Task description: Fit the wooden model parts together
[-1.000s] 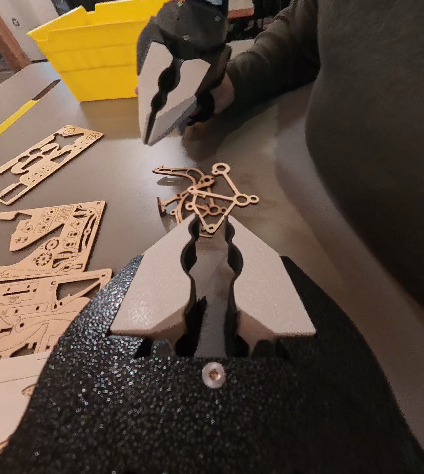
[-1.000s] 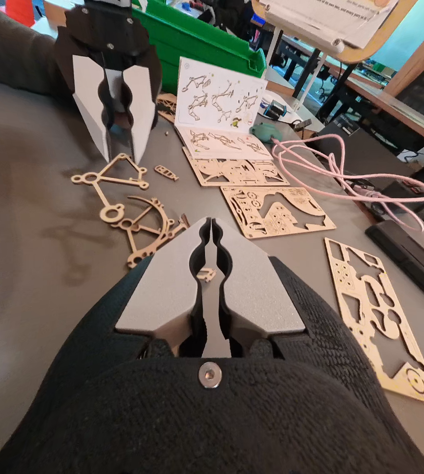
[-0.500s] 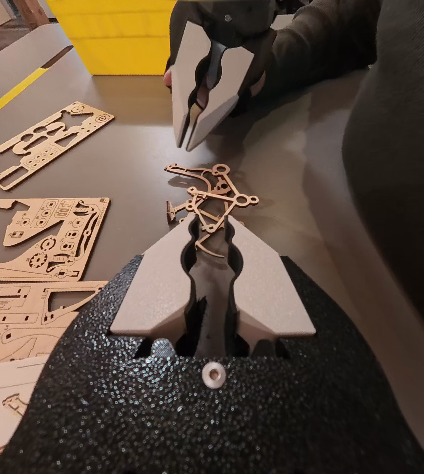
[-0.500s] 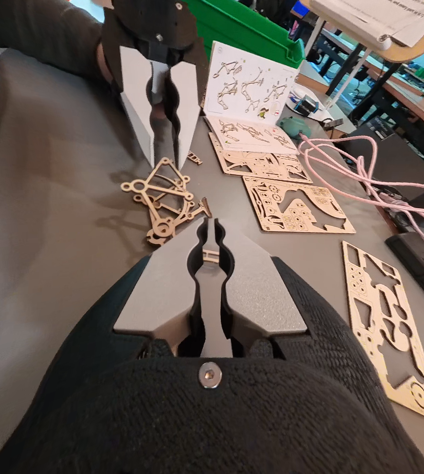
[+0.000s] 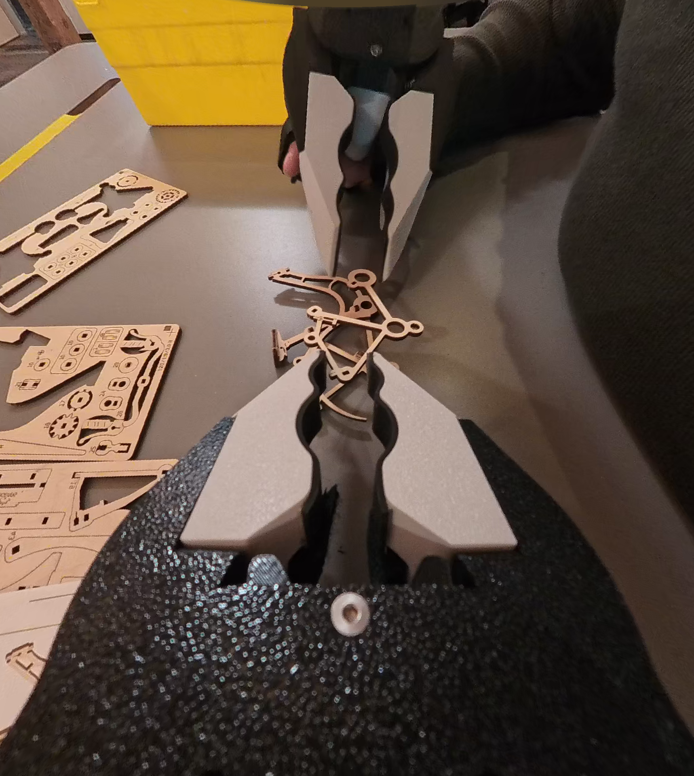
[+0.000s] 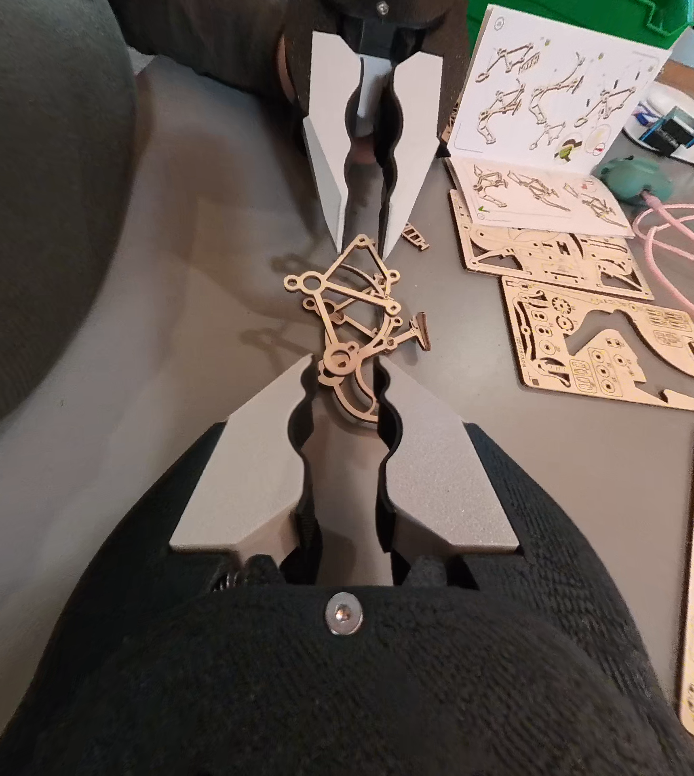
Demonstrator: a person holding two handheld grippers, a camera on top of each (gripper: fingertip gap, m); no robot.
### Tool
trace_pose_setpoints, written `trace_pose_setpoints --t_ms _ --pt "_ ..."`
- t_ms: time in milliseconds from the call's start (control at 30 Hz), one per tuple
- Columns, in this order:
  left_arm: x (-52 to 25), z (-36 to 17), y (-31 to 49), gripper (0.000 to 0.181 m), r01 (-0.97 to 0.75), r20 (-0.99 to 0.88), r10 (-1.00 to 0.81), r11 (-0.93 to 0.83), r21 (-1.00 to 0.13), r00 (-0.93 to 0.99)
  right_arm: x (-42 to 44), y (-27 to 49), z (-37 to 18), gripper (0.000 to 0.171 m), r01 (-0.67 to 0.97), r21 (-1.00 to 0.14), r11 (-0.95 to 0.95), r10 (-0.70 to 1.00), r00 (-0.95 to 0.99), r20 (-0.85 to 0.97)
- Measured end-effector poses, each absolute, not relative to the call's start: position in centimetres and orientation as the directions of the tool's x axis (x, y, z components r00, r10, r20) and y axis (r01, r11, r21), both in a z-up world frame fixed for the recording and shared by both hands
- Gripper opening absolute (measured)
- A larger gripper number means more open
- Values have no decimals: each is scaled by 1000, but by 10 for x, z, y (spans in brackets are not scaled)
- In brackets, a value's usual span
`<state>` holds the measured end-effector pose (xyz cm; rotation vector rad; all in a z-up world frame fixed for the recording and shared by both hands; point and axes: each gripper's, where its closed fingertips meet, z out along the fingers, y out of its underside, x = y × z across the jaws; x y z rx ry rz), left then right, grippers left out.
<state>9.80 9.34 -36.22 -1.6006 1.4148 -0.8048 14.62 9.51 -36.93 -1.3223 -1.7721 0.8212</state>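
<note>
- Left tongs (image 5: 344, 357) low over the grey tabletop (image 5: 219, 268), spread, fingertips on either side of the near end of the wooden parts (image 5: 347, 319); no clear pinch.
- Wooden parts lie stacked in a loose pile between both tongs.
- Right tongs (image 6: 344, 361) face them from the far end, spread, a curved piece (image 6: 351, 378) between the tips.
- Cut-out sheets (image 5: 80, 386) to the side.
- Booklet (image 6: 546, 109) and yellow bin (image 5: 194, 63) farther off.
</note>
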Motion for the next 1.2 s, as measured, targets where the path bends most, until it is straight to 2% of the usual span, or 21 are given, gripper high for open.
trace_pose_setpoints --t_ms 133,733,1200 --pt "97 -362 94 16 -450 -64 -985 -16 -893 161 145 94 -370 15 483 -840 247 967 -173 185" --pt "96 -364 88 16 -461 -66 -991 4 -888 119 144 87 -370 14 481 -843 241 967 -189 169" --pt "95 -369 101 16 -486 -52 -982 -45 -873 184 143 96 -375 15 540 -827 159 987 -59 152"
